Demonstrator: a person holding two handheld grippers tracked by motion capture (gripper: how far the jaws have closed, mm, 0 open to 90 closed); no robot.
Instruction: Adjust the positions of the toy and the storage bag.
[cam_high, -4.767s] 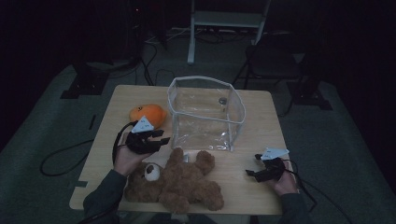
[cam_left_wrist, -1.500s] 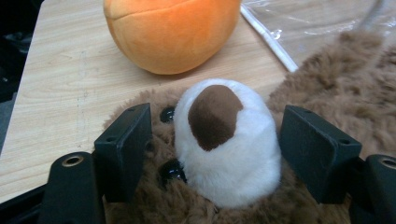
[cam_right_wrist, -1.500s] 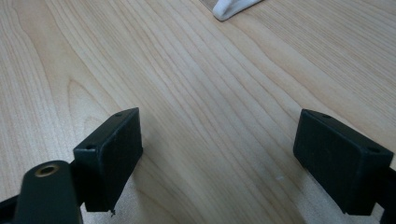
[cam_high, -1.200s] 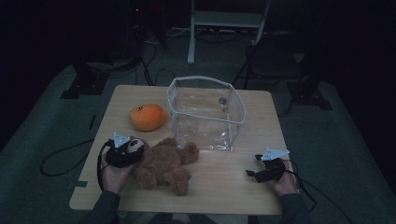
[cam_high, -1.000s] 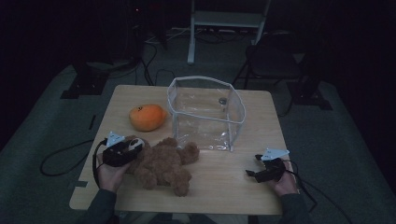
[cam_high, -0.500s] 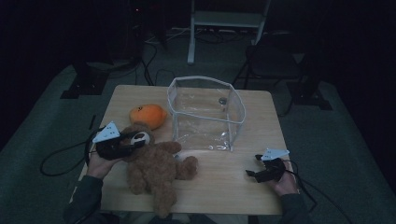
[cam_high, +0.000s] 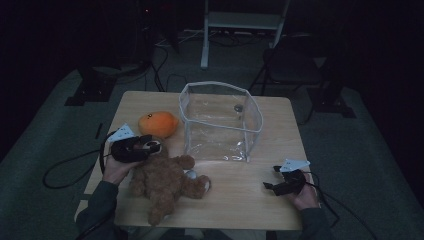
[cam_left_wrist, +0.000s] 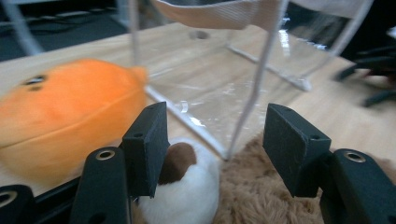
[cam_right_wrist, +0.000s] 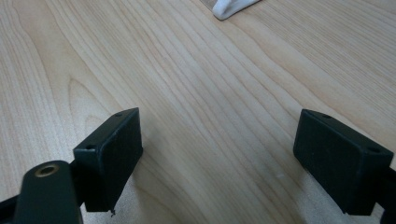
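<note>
- High view: the left tongs (cam_high: 142, 148) sit at the head of the brown plush teddy bear (cam_high: 165, 182), which lies on the pale wooden surface (cam_high: 240, 200) just beside the clear plastic bin with white edging (cam_high: 220, 120).
- Left gripper view: jaws spread, straddling the bear's white muzzle, nothing pinched yet.
- Judged step: getting a grasp on the bear; next the jaws need to clench on the head, then lift towards the bin.
- Right tongs (cam_high: 280, 186) rest released, well apart.
- Count: one bear, one bin, one orange plush toy (cam_high: 157, 124).
</note>
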